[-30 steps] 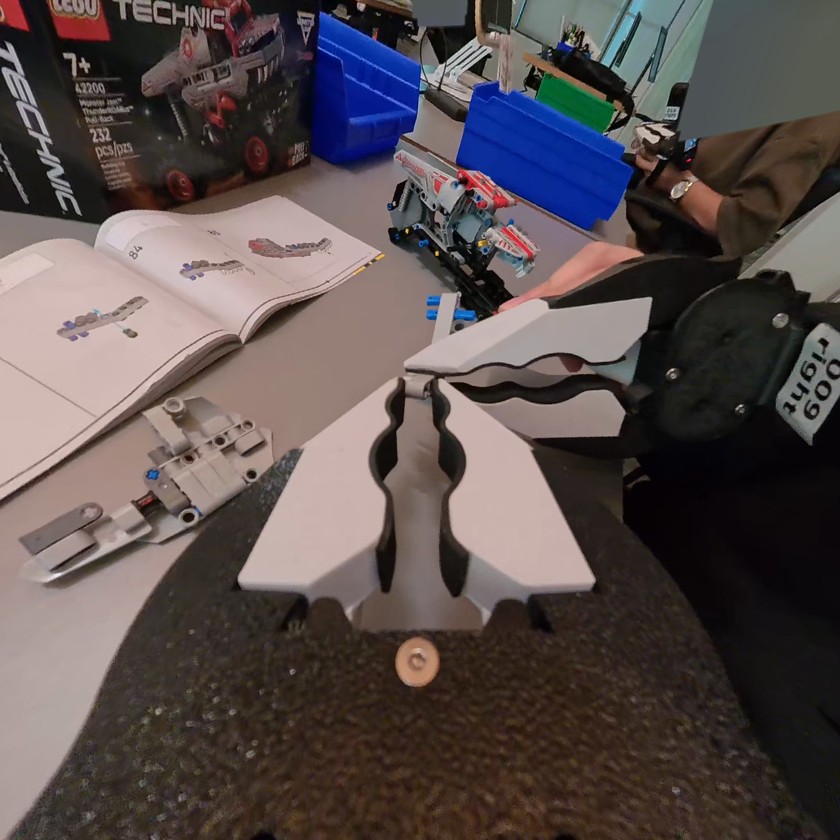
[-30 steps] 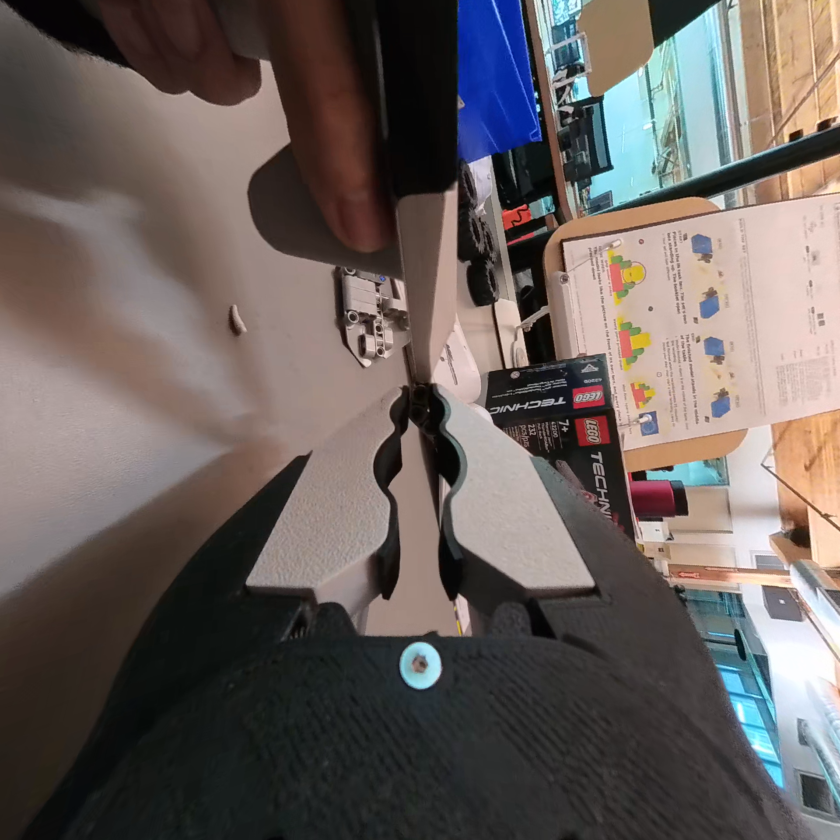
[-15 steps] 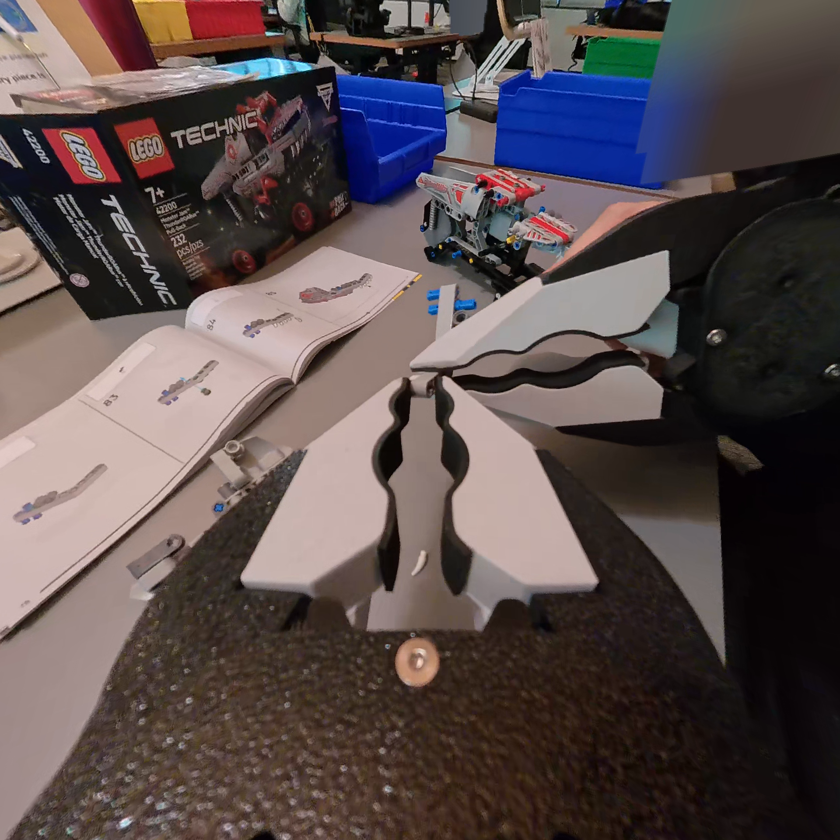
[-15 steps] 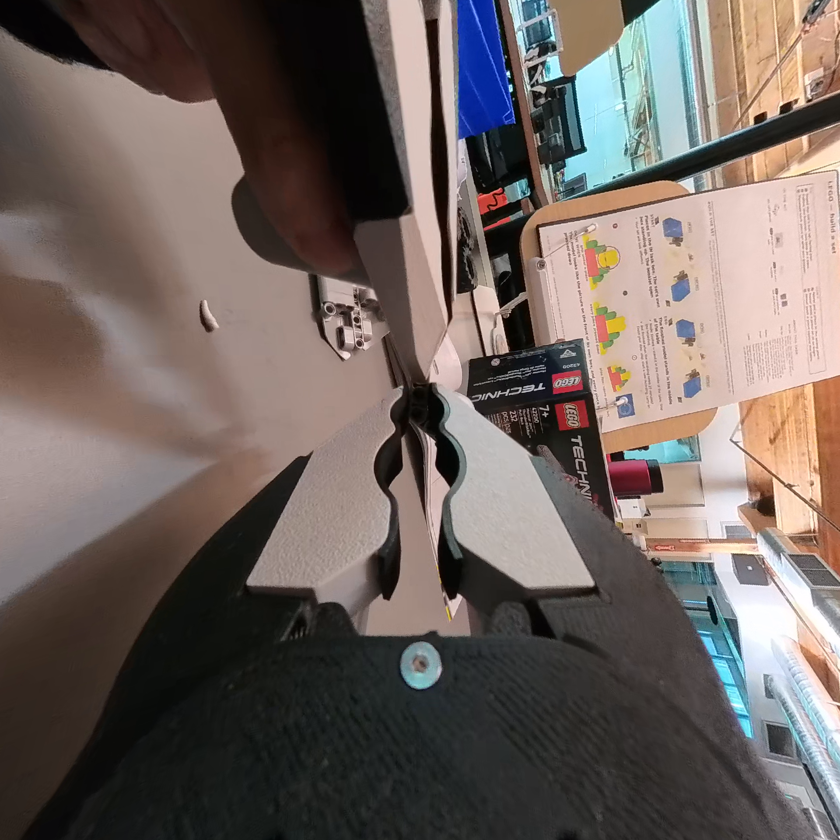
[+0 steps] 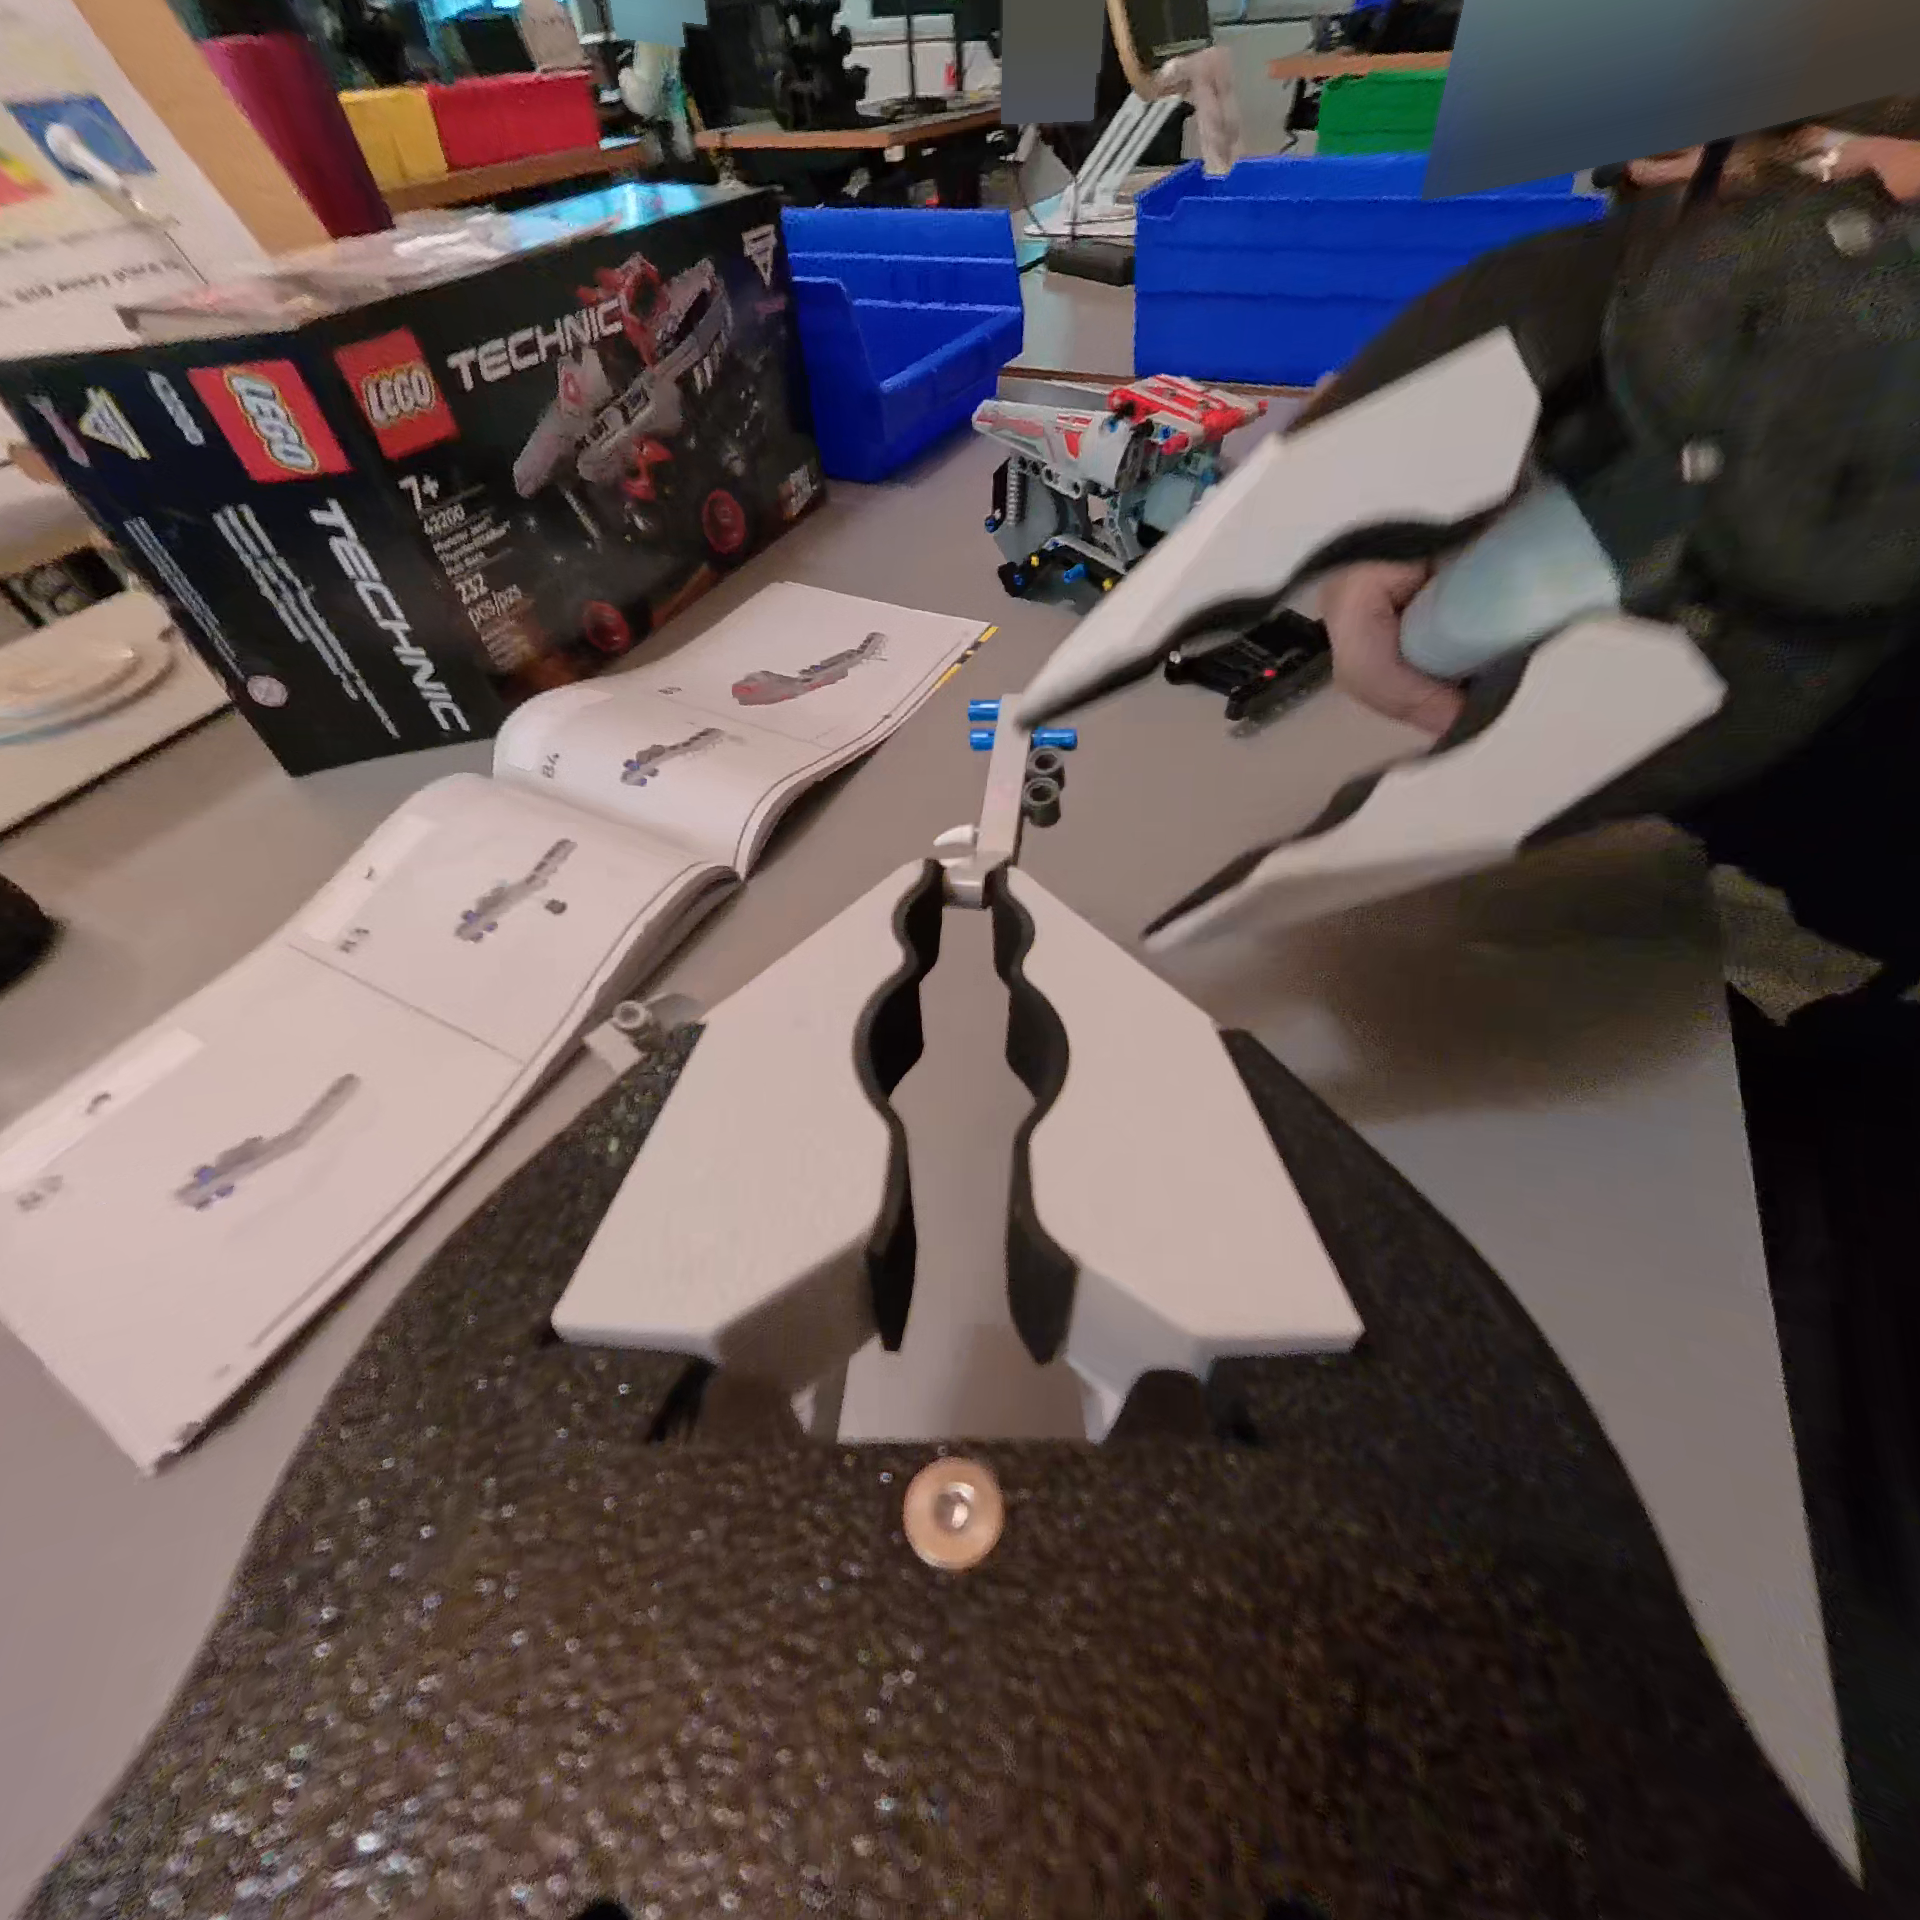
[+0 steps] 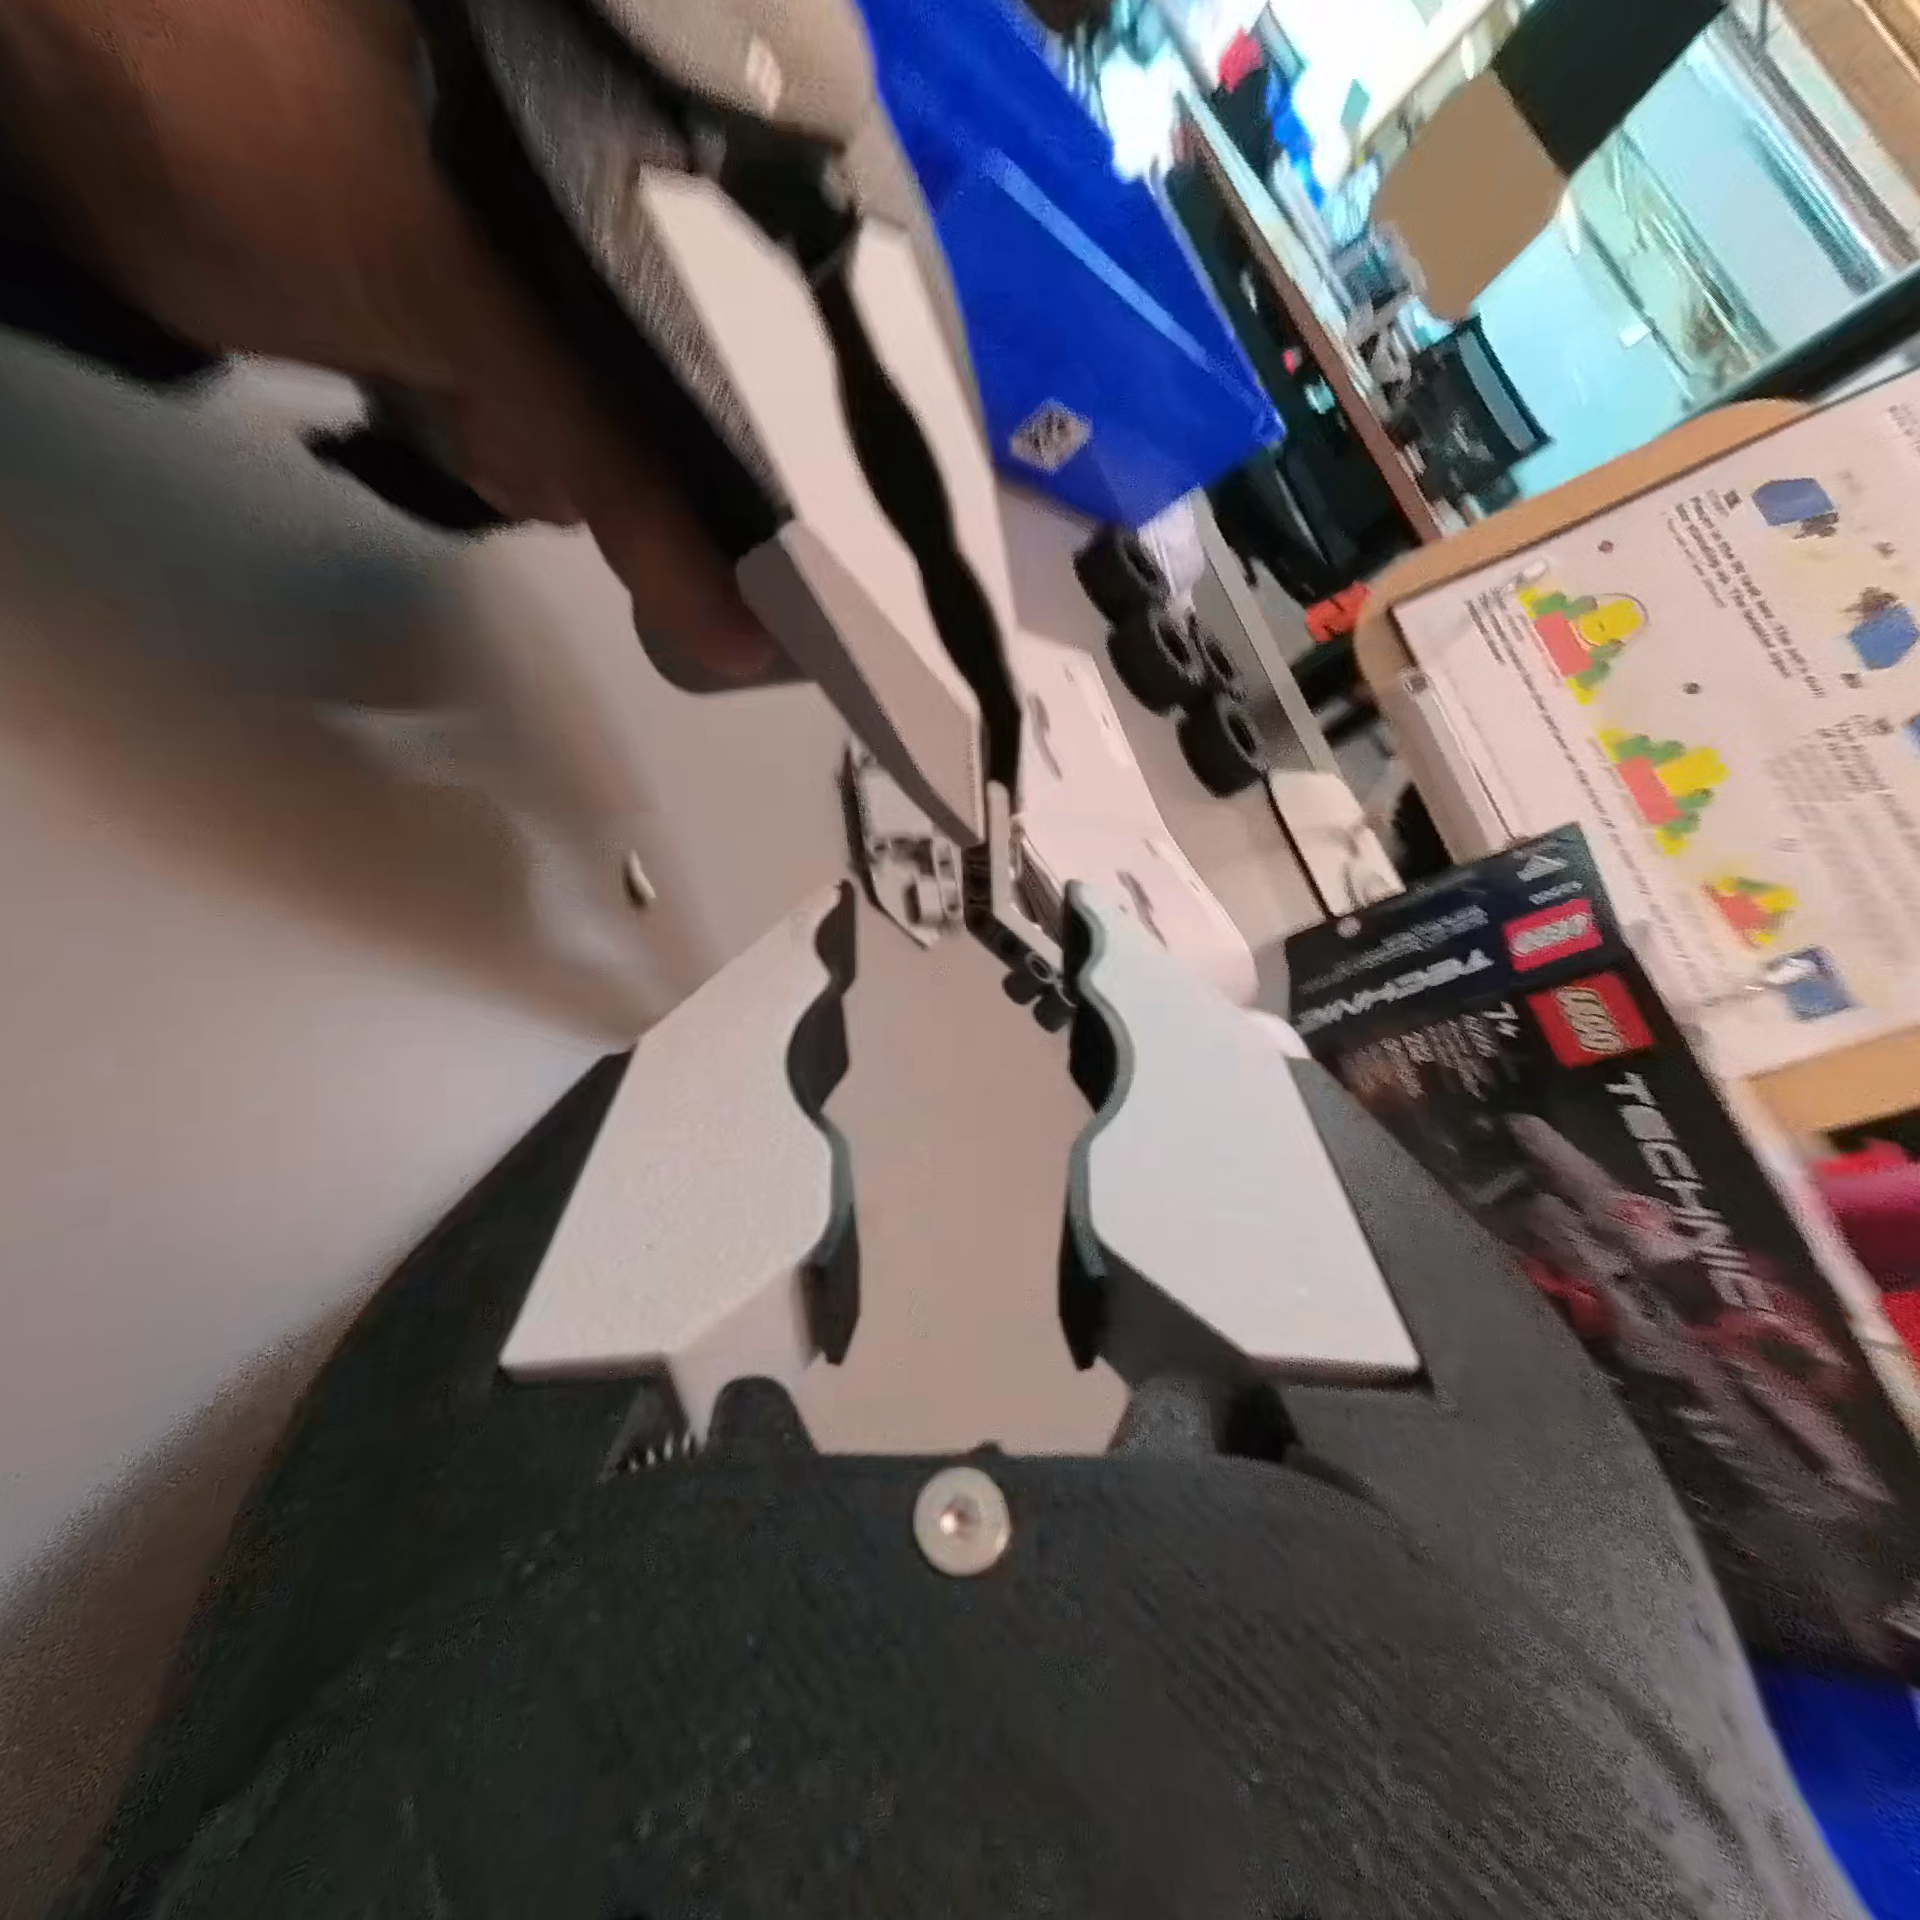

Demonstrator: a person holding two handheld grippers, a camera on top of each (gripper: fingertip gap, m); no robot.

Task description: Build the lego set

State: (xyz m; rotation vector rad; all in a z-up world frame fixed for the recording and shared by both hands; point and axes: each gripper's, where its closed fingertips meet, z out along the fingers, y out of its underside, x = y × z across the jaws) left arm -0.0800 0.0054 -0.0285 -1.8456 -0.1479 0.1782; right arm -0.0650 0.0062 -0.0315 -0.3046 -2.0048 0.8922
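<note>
My left gripper point(image 5: 966, 883) is shut on the near end of a grey beam point(image 5: 1006, 790). The beam stands up from the fingertips and carries blue pins point(image 5: 1051, 740) at its far end and two black pins point(image 5: 1042, 779) on its right side. My right gripper point(image 5: 1086, 831) is open and empty, with one finger above the beam's top and one lower to the right. In the right wrist view my right gripper point(image 6: 961, 904) is open, and the beam point(image 6: 1000, 842) with its black pins point(image 6: 1029, 961) sits just beyond the fingertips, held by the left gripper point(image 6: 982, 821).
An open instruction booklet point(image 5: 436, 935) lies left, with the black set box point(image 5: 436, 499) behind it. The part-built truck point(image 5: 1112, 468) stands before blue bins point(image 5: 894, 322). A grey subassembly point(image 6: 904, 883), black tyres point(image 6: 1174, 665) and a small white scrap point(image 6: 636, 883) lie on the grey table point(image 5: 1455, 1247). My two grippers' fingertips are within a few centimetres of each other.
My right gripper has opened, let go of the black pin on the beam and drawn back a little. My left gripper still holds the beam and has tilted up.
</note>
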